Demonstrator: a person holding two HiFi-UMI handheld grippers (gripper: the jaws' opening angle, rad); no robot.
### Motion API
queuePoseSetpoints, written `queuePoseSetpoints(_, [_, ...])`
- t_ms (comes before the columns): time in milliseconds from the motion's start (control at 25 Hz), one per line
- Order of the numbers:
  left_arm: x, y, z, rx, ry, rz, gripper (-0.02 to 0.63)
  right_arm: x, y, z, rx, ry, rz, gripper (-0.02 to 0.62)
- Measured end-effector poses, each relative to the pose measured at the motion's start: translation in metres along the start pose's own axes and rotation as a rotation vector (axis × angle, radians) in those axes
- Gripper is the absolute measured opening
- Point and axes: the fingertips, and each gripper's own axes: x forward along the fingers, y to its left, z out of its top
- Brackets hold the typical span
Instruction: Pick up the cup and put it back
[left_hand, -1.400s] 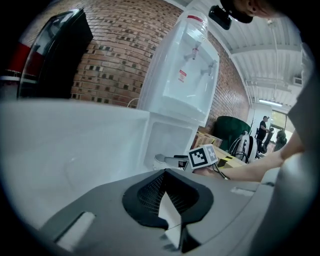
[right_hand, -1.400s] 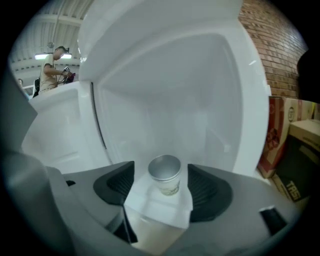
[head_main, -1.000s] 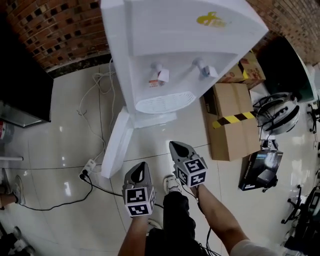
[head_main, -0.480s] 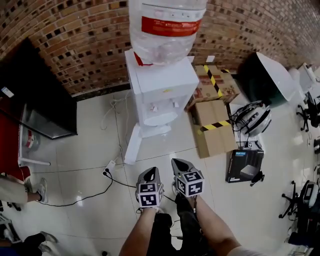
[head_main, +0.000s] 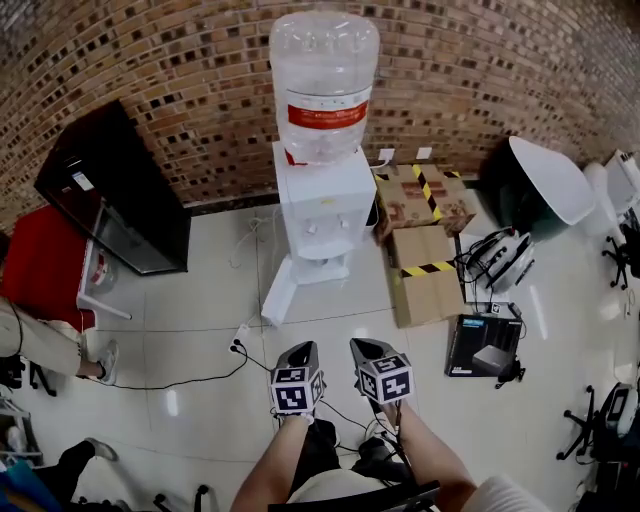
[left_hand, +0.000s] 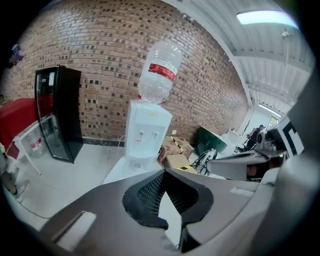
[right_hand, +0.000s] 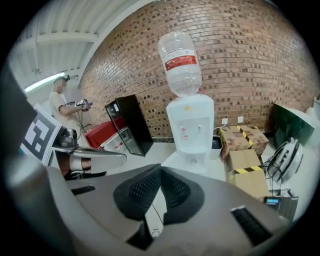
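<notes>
Left claw (head_main: 302, 349) and right claw (head_main: 362, 346), both closed and empty, hover well back from the dispenser (head_main: 322, 205). No cup is in sight. Seemingly between steps, the next move means finding the cup.

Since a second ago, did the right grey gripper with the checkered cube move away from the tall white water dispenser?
Yes. The right gripper has backed away from the white water dispenser; bare floor tiles now separate them.

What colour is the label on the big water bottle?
Red label on the water bottle; head view shows it best.
</notes>
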Motion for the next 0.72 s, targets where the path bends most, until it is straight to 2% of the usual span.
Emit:
queuePoseSetpoints(160, [-0.026, -0.048, 0.007, 0.024, -0.035, 0.023, 0.005, -0.058, -0.014, -0.004, 0.015, -0.027, 0.029, 0.011])
queuePoseSetpoints(400, [-0.05, -0.119, 0.014, 0.053, -0.1, 0.021, 0.005, -0.125, -0.03, -0.001, -0.057, -0.082, 0.042, 0.011])
queuePoseSetpoints(560, [-0.059, -0.156, 0.008, 0.057, -0.128, 0.014, 0.005, -0.155, -0.038, -0.003, -0.097, -0.106, 0.053, 0.011])
queuePoseSetpoints(720, [-0.065, -0.18, -0.002, 0.081, -0.127, -0.012, 0.005, -0.171, -0.043, -0.01, -0.079, -0.128, 0.056, 0.011])
